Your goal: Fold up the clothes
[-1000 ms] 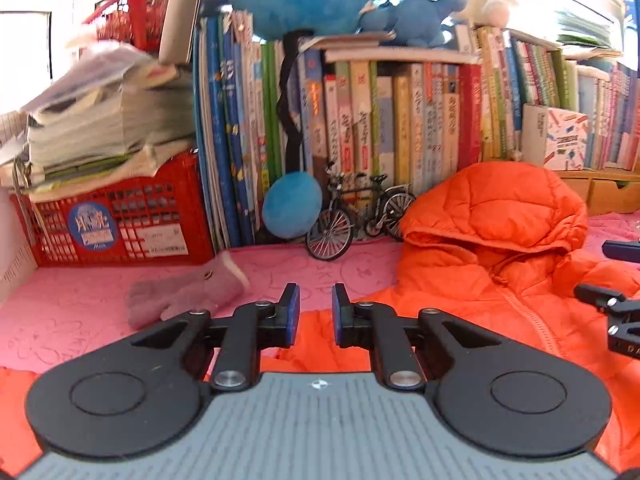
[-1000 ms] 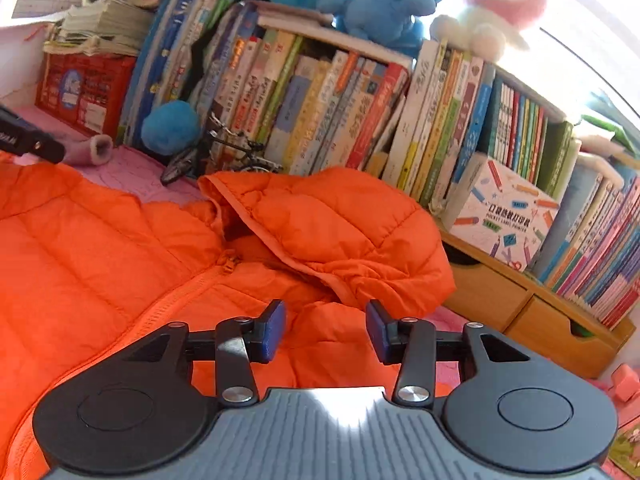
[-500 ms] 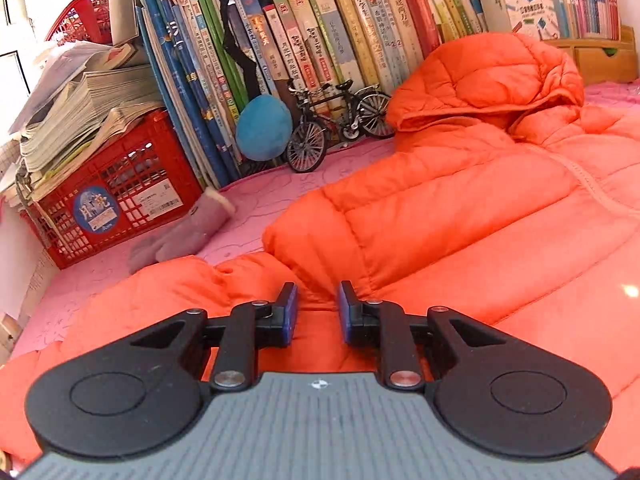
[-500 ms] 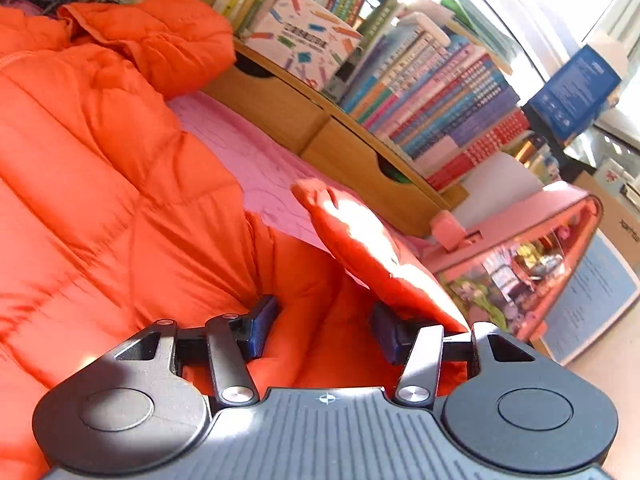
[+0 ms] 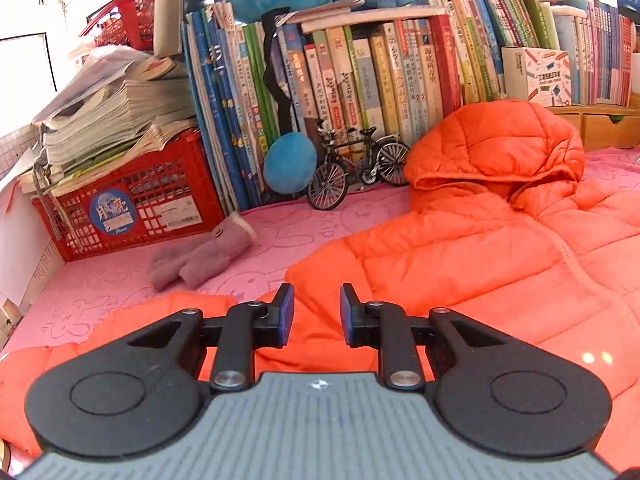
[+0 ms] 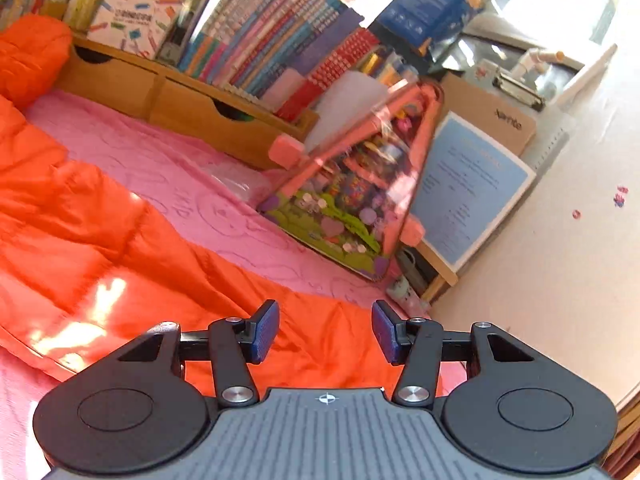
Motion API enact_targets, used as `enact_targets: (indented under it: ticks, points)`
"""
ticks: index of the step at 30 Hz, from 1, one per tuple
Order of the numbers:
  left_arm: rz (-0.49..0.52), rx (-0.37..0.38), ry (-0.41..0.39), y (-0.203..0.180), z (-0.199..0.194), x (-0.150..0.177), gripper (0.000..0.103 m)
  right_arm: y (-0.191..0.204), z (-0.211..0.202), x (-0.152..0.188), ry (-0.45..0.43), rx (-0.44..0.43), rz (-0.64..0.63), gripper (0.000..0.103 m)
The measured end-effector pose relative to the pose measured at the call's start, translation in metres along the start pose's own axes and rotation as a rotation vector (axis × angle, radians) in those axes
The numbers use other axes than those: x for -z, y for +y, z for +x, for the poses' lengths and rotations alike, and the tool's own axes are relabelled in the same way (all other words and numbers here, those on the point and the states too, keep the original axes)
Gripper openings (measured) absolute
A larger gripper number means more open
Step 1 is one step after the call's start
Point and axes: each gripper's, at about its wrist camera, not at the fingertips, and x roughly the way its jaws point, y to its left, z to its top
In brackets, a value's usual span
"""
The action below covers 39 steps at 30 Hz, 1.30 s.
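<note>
Low in the left wrist view, our left tongs point(image 5: 316, 316) hover over the orange quilted puffer jacket point(image 5: 480, 256); their jaws are opening, a narrow gap between the blue pads point(image 5: 286, 316), with nothing pinched, only jacket fabric lying beneath. Low in the right wrist view, our right tongs point(image 6: 325, 333) stand about half spread and are opening too, empty, above the jacket's edge point(image 6: 312, 332). We see the jacket spread flat on the pink patterned cloth-covered bench point(image 5: 120, 280), filling the right half of the left view, its hood point(image 5: 496, 144) bunched at centre right against the row of upright books point(image 5: 360, 80). Left of the jacket, a mauve fuzzy glove point(image 5: 200, 260) lies on the cloth. Behind it at left stands a red plastic crate point(image 5: 132, 204) stacked with papers. A small black model bicycle point(image 5: 356, 164) leans before the books at centre. In the right view, a pink triangular toy case point(image 6: 352, 184) sits at centre, beyond the jacket.
</note>
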Motion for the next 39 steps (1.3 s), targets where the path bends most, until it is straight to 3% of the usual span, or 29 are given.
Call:
enact_targets:
  ticks: [3, 5, 8, 10, 13, 18, 22, 28, 30, 35, 38, 39]
  points:
    - [0.076, -0.028, -0.03, -0.026, 0.007, -0.006, 0.029, 0.057, -0.037, -0.05, -0.209, -0.132, -0.109, 0.072]
    - [0.101, -0.039, -0.02, -0.038, 0.016, -0.008, 0.029, 0.109, -0.069, -0.08, -0.35, -0.253, -0.201, 0.076]
    - [0.109, -0.087, 0.031, -0.045, 0.039, -0.004, 0.029, 0.175, -0.094, -0.116, -0.456, -0.396, -0.29, 0.079]
    - [0.139, -0.151, 0.07, -0.045, 0.055, 0.004, 0.03, 0.206, -0.093, -0.132, -0.451, -0.458, -0.31, 0.079]
    - [0.171, -0.216, 0.097, -0.042, 0.067, 0.012, 0.033, 0.226, -0.069, -0.135, -0.361, -0.483, -0.285, 0.079]
    - [0.232, -0.239, 0.088, -0.032, 0.072, 0.015, 0.039, 0.178, 0.0, -0.104, -0.195, -0.389, -0.184, 0.081]
    - [0.248, -0.303, 0.115, -0.016, 0.085, 0.016, 0.039, 0.127, 0.035, -0.066, -0.175, -0.3, -0.179, 0.084]
    - [0.284, -0.397, 0.143, 0.014, 0.104, 0.02, 0.041, 0.049, 0.072, -0.015, -0.074, -0.142, -0.113, 0.097]
    - [0.249, -0.423, 0.164, 0.026, 0.109, 0.019, 0.041, 0.025, 0.084, -0.003, -0.032, -0.117, -0.08, 0.103]
    - [0.228, -0.435, 0.169, 0.031, 0.108, 0.018, 0.039, -0.031, 0.119, 0.022, 0.167, 0.099, 0.069, 0.099]
    - [0.205, -0.4, 0.152, 0.027, 0.093, 0.013, 0.04, -0.033, 0.107, 0.021, 0.186, 0.14, 0.085, 0.08]
    - [0.188, -0.372, 0.144, 0.026, 0.085, 0.01, 0.04, -0.029, 0.098, 0.016, 0.162, 0.137, 0.081, 0.08]
